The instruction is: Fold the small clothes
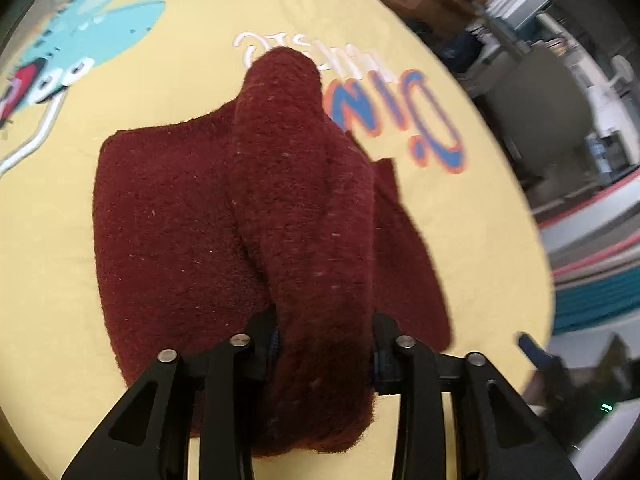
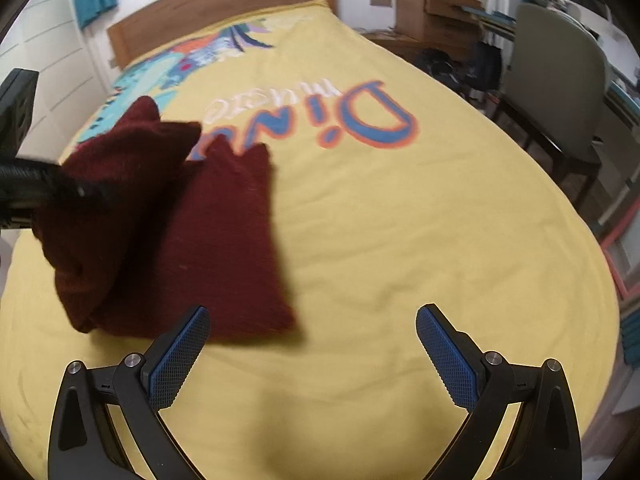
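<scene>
Clearly, my left claw was clamped on a thick fold of the dark red knitted garment, the wool bunched between its black fingers and rising away from them in a ridge. Below that lifted ridge the remaining cloth lay flat on the yellow bedspread, one flap spreading to one side and a narrower strip showing on the other.

From my right wrist camera the same garment sat on the bed toward its left edge, well short of the wooden headboard at the far end. Part of it was raised and draped where the left claw, blurred in that view, gripped it; the lower layer rested on the spread, just beside the blue and orange lettering printed across the middle.

My right claw stood wide apart, its blue pads bare and holding nothing, hanging over plain yellow cloth near the foot edge. Its left finger sat near the garment's nearest corner; whether it touched I could not tell.
</scene>
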Motion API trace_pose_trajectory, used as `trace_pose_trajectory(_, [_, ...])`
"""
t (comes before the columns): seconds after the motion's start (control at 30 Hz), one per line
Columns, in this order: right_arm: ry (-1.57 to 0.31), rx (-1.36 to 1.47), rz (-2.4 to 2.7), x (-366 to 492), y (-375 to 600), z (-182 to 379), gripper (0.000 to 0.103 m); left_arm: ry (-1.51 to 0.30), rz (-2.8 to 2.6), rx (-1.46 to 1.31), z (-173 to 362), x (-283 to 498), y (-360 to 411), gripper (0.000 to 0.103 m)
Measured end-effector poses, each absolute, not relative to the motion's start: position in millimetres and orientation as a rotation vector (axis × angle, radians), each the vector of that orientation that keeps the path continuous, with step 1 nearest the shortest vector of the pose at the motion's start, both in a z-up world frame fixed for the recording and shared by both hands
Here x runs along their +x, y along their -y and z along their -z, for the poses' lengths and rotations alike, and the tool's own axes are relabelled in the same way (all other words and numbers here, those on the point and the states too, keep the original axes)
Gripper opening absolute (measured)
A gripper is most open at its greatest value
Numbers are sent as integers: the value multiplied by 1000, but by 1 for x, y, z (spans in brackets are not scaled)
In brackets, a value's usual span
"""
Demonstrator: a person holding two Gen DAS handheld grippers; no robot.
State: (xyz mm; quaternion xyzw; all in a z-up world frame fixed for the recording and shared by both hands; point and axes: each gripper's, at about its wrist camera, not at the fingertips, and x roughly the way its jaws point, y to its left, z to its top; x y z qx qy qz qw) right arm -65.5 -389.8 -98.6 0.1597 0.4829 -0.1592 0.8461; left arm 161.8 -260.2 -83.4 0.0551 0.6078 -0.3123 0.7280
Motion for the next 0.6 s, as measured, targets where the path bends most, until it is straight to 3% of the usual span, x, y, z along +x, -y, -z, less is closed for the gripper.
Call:
trace_pose_trajectory(0.17, [-1056,388,371,-77,406,109,103,-1367,618,147,91,153,273,51])
trace_pose_trajectory(0.23, [-1058,403,377,-79,409,110,103,-1358,607,165,88,150,275,78])
trace_pose_trajectory(0.4, [-1066,401,382,-80,411,105,103,-1316,635,115,71,147,270,102])
trace_pose_trajectory(0.6, [-1043,411,341,-66,407,82,103,-1202,635,33,34,151,235,102])
